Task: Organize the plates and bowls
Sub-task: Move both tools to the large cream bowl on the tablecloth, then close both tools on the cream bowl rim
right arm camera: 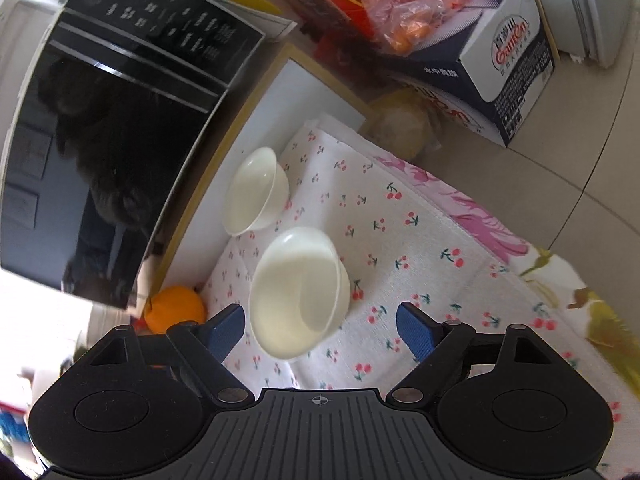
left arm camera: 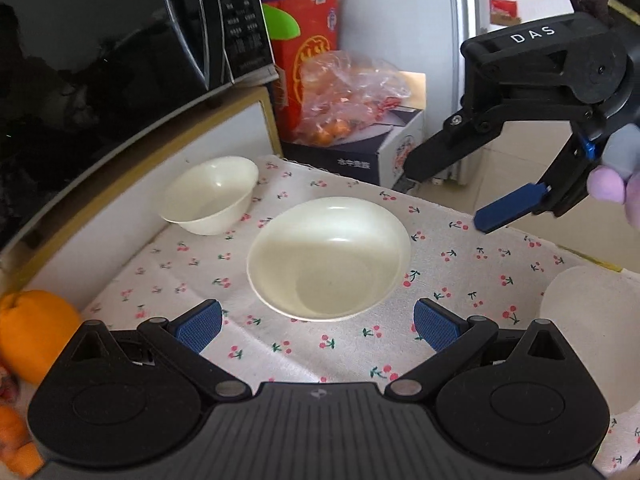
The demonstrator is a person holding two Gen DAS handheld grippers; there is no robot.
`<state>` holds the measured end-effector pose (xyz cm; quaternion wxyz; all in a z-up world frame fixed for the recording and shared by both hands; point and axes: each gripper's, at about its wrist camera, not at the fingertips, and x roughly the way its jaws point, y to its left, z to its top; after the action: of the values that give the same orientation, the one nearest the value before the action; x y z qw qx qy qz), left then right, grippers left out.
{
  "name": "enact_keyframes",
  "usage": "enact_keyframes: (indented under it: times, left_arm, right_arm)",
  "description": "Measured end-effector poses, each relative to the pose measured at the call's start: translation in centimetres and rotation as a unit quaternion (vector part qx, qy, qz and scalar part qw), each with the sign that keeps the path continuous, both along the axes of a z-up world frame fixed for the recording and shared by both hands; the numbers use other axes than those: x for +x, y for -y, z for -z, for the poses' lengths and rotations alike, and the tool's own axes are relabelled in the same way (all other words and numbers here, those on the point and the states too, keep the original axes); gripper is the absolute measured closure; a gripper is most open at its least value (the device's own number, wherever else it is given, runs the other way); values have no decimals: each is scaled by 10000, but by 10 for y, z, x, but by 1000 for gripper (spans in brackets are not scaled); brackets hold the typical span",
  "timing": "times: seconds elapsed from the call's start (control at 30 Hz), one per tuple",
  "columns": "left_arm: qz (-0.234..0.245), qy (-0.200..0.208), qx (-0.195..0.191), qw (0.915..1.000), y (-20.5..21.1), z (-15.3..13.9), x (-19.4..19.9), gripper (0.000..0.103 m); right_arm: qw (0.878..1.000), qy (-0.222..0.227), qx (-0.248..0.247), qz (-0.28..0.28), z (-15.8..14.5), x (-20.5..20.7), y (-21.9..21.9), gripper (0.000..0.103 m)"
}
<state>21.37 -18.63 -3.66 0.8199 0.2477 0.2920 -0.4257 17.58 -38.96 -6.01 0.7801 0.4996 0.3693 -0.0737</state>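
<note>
I have two cream bowls on the cherry-print cloth [left arm camera: 460,264] that covers the table. The larger bowl [left arm camera: 328,258] sits upright near the middle of the cloth; the smaller bowl [left arm camera: 210,194] stands apart from it, close to the cloth's far left corner, just beside the white cabinet [left arm camera: 132,208] that carries the black microwave [left arm camera: 120,40].

My left gripper [left arm camera: 316,326] hangs just short of the larger bowl's near rim with its jaws spread wide and nothing between the blue pads [left arm camera: 198,326]. My right gripper [right arm camera: 320,330] is also released, jaws wide (the larger bowl [right arm camera: 298,292] lies ahead of its left pad, not touched as far as I can see). From the left wrist view I see that right gripper [left arm camera: 444,196] in the air over the cloth's far right edge, empty, with a gloved hand [left arm camera: 616,196] on its handle.

An orange [left arm camera: 34,332] rests off the cloth's near left corner. Beyond the far edge stand a navy-and-white box [left arm camera: 360,152] and a plastic bag of fruit [left arm camera: 344,96].
</note>
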Motion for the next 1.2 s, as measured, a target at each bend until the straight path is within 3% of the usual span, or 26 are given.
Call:
enact_keyframes:
  times: [0.23,0.6,0.9,1.2]
  left_arm:
    - [532,-237,55,9983,10,18,12,1]
    - [645,-329,-28,9974,6,24,23,1]
    - [693,-361,-56,9969,2,23,22,11]
    - [681,-271,19,9973,9,25,25,13]
  right_arm:
    - [9993,125,155,311,15,9,-6,20]
    - [9989,33,40,472,31,17,-11,51]
    - [9993,64,-20,360,34,22,-16,81]
    - [9994,-4,-93,328,36,22,-16,88]
